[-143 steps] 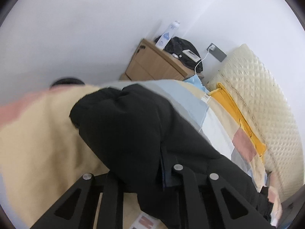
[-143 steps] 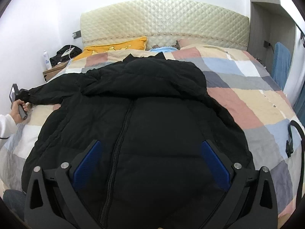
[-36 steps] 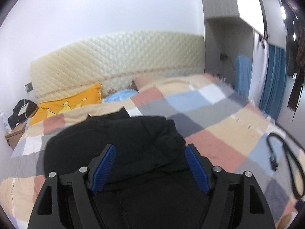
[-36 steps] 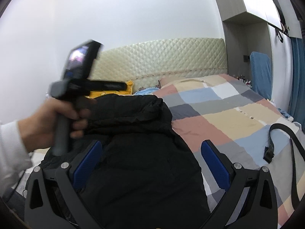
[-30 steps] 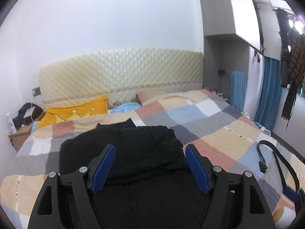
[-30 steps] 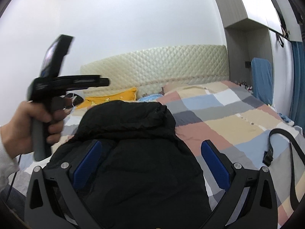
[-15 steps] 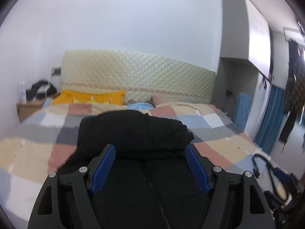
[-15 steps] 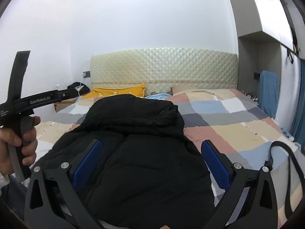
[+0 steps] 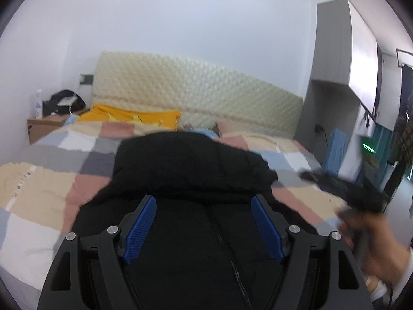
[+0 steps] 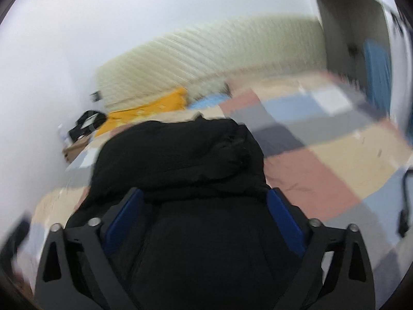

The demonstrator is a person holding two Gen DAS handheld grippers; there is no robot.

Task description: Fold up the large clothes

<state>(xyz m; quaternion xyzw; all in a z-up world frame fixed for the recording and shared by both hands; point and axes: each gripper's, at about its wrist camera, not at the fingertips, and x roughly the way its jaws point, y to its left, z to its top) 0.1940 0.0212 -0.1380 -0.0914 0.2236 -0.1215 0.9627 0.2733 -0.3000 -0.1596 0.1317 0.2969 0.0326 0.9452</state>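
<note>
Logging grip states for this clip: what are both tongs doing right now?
Left tongs: open, holding nothing, above the black jacket.
Right tongs: open but closing, nothing gripped, over the same jacket.

I see a checked patchwork bedspread (image 9: 46,180), a cream quilted headboard (image 9: 206,95), 1 yellow pillow (image 9: 134,116), a wooden nightstand (image 9: 44,126) holding a black bag (image 9: 64,99), and a blue towel (image 9: 336,149) hanging right.

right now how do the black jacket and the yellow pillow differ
The black jacket is large and puffy, spread over the checked bedspread near the cameras; the yellow pillow is smaller and flatter. The jacket lies mid-bed, while the pillow sits by the quilted headboard. Both rest on the bed.
</note>
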